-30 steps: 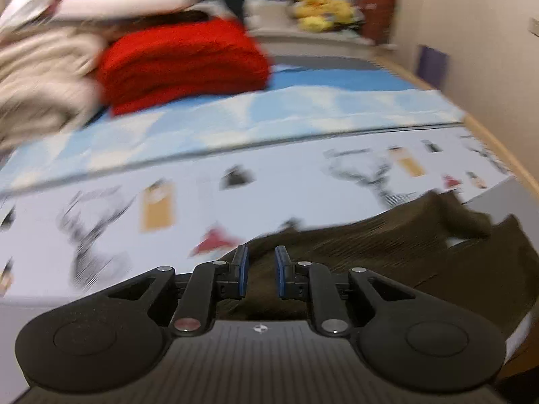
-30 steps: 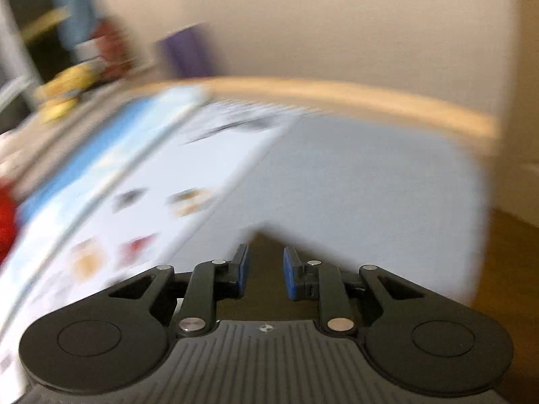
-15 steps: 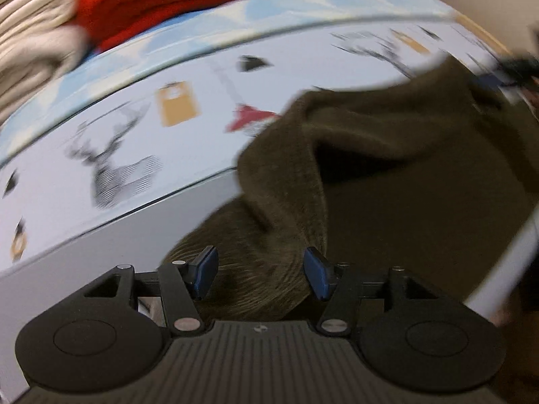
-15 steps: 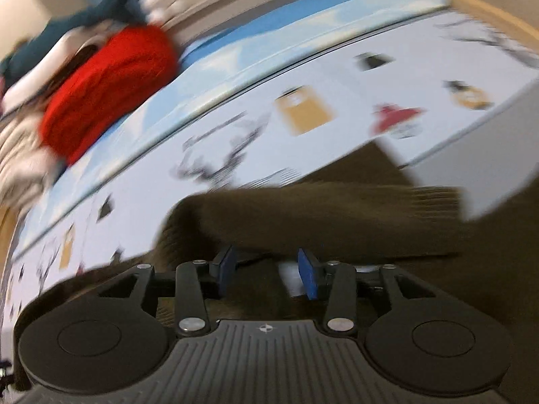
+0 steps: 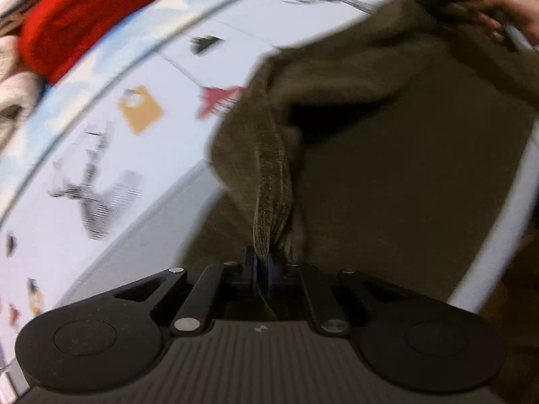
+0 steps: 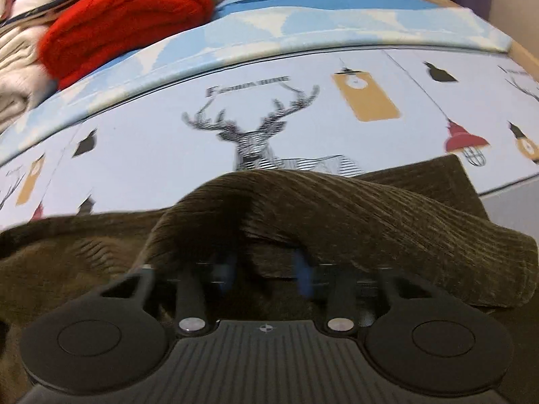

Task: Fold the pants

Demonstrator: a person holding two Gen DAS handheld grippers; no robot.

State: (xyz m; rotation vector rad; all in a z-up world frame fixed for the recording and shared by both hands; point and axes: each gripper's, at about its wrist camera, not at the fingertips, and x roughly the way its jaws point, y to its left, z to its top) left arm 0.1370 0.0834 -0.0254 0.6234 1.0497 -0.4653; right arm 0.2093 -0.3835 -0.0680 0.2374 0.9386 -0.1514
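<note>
Dark olive corduroy pants (image 5: pixel 387 128) lie rumpled on a printed bed cover (image 5: pixel 101 155). My left gripper (image 5: pixel 264 266) is shut on a raised fold of the pants, which rises from between its blue pads. In the right wrist view the pants (image 6: pixel 353 212) hump over my right gripper (image 6: pixel 264 274). Its blue pads stand apart with cloth between and above them, and the fingertips are partly hidden. At the top right of the left wrist view the right gripper and the hand (image 5: pixel 512 17) that holds it are at the pants' far edge.
A folded red knit (image 6: pixel 128 17) and beige clothes (image 6: pixel 13 67) are stacked at the back left. The bed cover (image 6: pixel 256 107) shows deer and lamp prints, with a blue strip behind. A wooden bed edge (image 6: pixel 522 54) runs along the right.
My left gripper has closed on a fold of the pants. My right gripper has opened wider and pushed under the raised cloth. Both views have swung down toward the pants.
</note>
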